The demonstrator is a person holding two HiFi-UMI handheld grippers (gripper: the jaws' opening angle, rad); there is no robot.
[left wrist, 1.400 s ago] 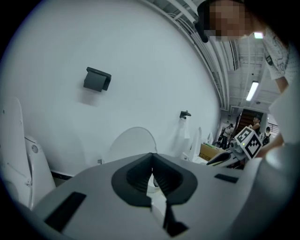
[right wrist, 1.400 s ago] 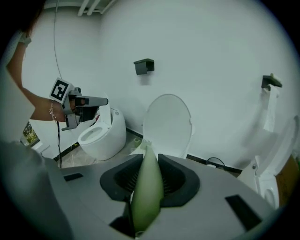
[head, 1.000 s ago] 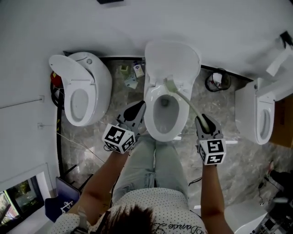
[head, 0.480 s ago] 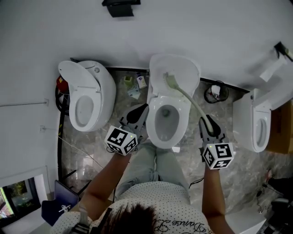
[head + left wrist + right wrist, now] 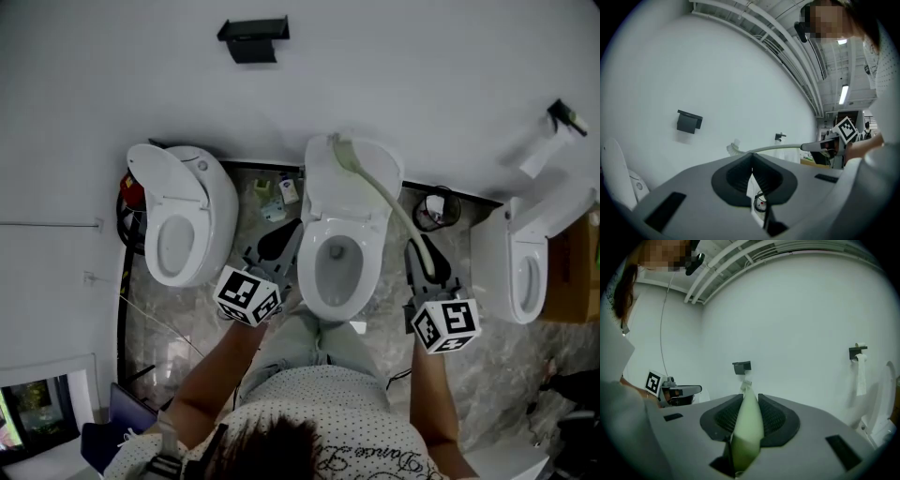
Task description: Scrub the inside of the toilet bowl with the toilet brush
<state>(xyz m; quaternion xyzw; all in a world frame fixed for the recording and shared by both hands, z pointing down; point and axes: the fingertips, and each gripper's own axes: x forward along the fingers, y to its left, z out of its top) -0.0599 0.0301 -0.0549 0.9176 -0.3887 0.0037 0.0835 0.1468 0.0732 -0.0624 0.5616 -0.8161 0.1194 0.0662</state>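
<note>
Grey marbled floor (image 5: 178, 328), three white toilets (image 5: 323, 286); right gripper (image 5: 424, 251) jaws tight on toilet brush (image 5: 384, 197), left gripper (image 5: 279, 239) jaws together.

The open bowl of the white ceramic toilet (image 5: 317, 272) is clear from above. Its raised white lid (image 5: 323, 187) blocks 12 o'clock, and the pale green curved-handled toilet brush (image 5: 379, 187) slants across it toward 4 o'clock. 2 neighbouring white toilets flank at 9 (image 5: 211, 202) and 3 o'clock (image 5: 497, 262).
</note>
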